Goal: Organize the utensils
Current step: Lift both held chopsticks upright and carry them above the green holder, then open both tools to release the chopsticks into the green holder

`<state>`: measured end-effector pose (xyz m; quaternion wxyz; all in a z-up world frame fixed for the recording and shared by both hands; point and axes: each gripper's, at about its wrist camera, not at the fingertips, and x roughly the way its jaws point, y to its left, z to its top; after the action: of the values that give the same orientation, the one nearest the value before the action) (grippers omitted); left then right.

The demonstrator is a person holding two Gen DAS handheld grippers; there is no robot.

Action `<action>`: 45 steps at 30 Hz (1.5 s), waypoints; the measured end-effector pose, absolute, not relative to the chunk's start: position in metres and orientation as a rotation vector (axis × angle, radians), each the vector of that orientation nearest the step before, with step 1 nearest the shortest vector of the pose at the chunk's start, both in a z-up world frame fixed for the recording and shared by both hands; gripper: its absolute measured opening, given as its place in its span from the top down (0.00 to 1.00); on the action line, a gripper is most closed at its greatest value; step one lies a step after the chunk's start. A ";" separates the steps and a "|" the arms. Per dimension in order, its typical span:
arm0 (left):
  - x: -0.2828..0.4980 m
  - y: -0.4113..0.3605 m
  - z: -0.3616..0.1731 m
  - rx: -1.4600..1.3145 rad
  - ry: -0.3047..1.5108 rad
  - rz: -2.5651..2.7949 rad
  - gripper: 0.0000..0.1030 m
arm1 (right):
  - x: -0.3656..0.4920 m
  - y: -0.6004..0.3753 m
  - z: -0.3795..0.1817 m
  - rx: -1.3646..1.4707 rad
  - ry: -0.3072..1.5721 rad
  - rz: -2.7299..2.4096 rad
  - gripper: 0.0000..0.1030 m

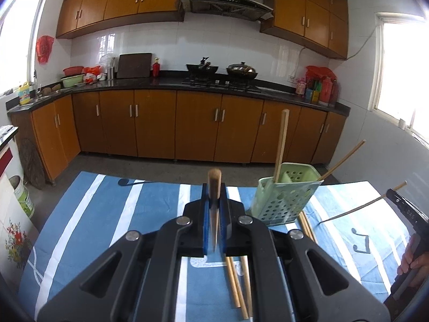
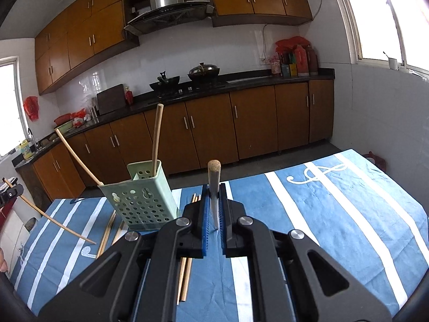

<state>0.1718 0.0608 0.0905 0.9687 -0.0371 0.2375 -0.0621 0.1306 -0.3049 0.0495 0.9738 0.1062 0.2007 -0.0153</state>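
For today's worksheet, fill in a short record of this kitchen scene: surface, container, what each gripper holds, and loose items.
surface: table under a blue and white striped cloth
container: green perforated holder, upright on the cloth, two chopsticks standing in it
left gripper: shut on one chopstick
right gripper: shut on another chopstick
loose items: several chopsticks lying on the cloth beside the holder
backdrop: wooden cabinets, dark counter, two woks
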 end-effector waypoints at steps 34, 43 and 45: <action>0.283 -0.047 0.170 -0.180 0.192 -0.149 0.93 | 0.221 -0.255 0.122 0.287 0.176 0.129 0.93; 0.299 -0.047 0.132 -0.160 0.314 -0.149 0.92 | 0.226 -0.249 0.104 0.272 0.258 0.133 0.93; 0.298 -0.046 0.131 -0.153 0.328 -0.136 0.92 | 0.225 -0.249 0.103 0.269 0.268 0.127 0.92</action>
<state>0.2976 -0.0462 0.1314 0.9814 -0.0761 0.1630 -0.0674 0.2253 -0.2494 0.1030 0.9800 0.1336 0.1333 0.0630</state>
